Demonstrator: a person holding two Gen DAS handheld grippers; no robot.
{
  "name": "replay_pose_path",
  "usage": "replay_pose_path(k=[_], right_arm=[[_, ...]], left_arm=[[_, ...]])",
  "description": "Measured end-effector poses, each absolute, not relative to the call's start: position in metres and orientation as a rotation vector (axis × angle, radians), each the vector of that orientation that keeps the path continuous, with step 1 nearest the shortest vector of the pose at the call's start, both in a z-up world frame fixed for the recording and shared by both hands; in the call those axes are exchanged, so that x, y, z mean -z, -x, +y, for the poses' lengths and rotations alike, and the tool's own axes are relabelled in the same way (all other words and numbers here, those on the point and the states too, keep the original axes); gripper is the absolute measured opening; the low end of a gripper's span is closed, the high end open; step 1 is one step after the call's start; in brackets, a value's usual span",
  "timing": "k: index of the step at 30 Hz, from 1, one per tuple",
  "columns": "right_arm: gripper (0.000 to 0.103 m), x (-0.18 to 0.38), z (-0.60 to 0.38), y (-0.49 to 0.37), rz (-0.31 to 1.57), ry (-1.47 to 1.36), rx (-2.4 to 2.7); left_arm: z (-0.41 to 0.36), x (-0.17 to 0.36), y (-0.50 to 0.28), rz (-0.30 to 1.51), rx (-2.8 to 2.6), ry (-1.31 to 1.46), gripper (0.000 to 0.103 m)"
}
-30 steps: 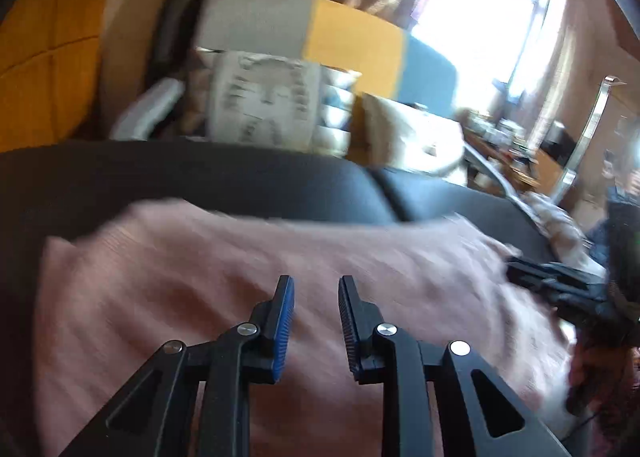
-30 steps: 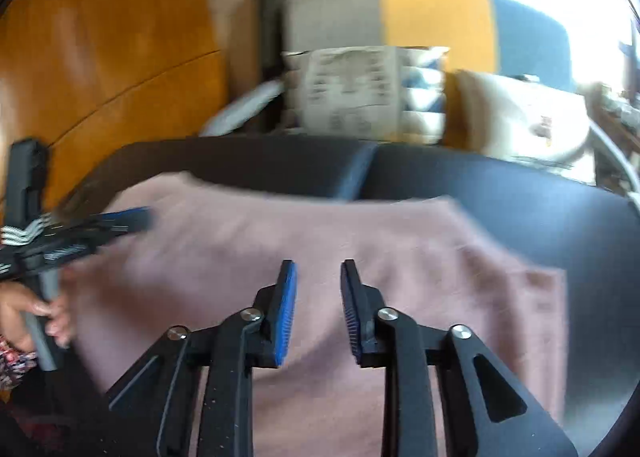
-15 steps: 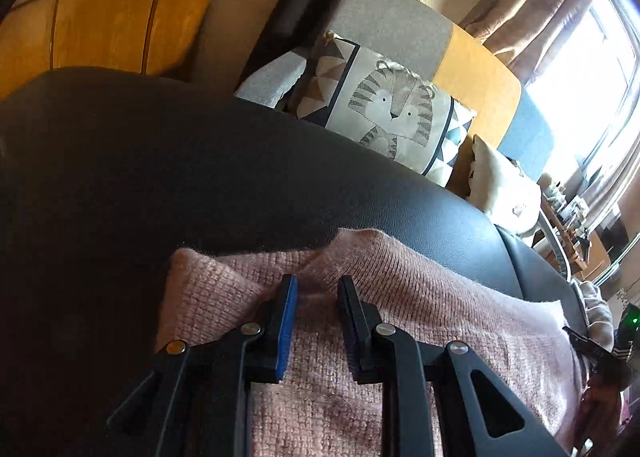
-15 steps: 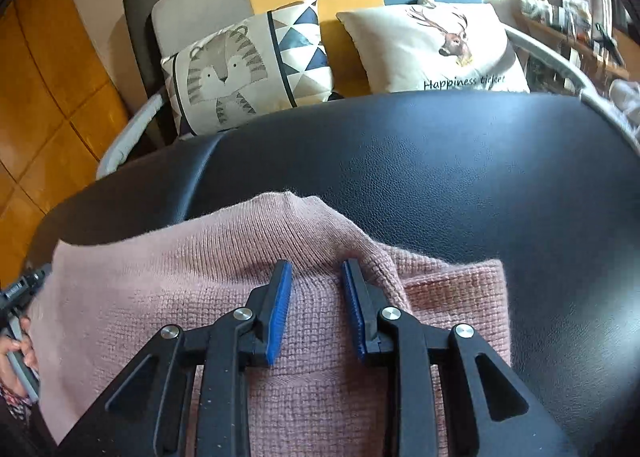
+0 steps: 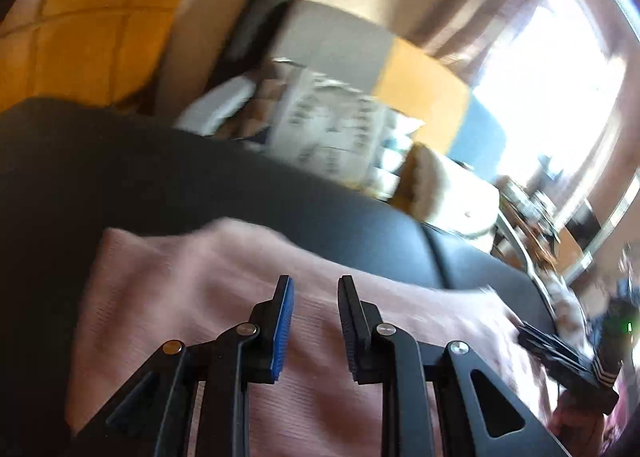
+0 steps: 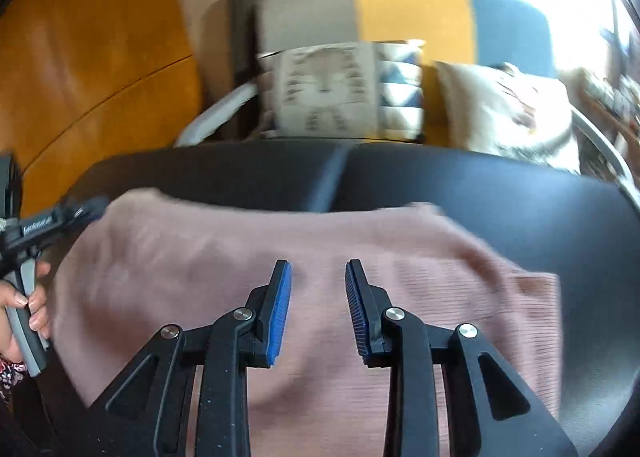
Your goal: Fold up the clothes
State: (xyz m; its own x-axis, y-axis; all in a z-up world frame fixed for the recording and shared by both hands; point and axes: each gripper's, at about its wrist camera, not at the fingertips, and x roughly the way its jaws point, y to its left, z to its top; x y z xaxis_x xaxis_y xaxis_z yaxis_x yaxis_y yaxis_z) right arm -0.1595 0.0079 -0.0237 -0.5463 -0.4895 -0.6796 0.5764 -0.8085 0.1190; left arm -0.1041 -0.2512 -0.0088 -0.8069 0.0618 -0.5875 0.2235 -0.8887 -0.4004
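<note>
The pink knit sweater (image 6: pixel 320 257) lies spread on the black seat (image 6: pixel 500 185) just beyond and beneath both narrowly parted, empty jaws, the right pair having just been opening; soft, light and floppy, it is probably best pinched at an edge.

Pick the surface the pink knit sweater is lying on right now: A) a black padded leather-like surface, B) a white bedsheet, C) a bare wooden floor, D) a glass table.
A: in both wrist views the pink knit sweater is spread over a black padded surface, which shows dark and slightly glossy beyond the sweater's far edge.
</note>
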Motion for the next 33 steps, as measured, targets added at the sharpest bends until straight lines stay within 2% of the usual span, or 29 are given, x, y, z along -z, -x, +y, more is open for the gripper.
replay_pose_path(k=[4,7,9,13,19,23,28,33], right_arm=[[0.031,0.034,-0.021,0.145,0.239,-0.972,2.270],[0.032,0.049,-0.031,0.139,0.333,-0.987,2.274],[0.032,0.049,-0.028,0.138,0.312,-0.989,2.271],[0.032,0.028,-0.011,0.157,0.154,-0.962,2.267],[0.032,0.047,-0.001,0.226,0.220,-1.146,2.333],[0.032,0.060,0.024,0.249,0.043,-1.171,2.307],[0.032,0.060,0.037,0.255,-0.037,-1.181,2.375],[0.032,0.035,0.026,0.213,-0.043,-1.094,2.348]], left_arm=[[-0.181,0.021,0.107,0.444,2.920,-1.055,0.023],[-0.162,0.042,0.109,0.312,2.883,-1.120,0.023],[-0.165,0.044,0.110,0.340,2.881,-1.130,0.023],[-0.181,0.036,0.117,0.432,2.877,-1.159,0.023],[-0.249,0.037,0.157,0.445,2.689,-1.138,0.023],[-0.297,0.058,0.158,0.553,2.579,-1.150,0.023],[-0.326,0.072,0.143,0.747,2.629,-1.074,0.023],[-0.314,0.059,0.136,0.708,2.620,-1.054,0.023]])
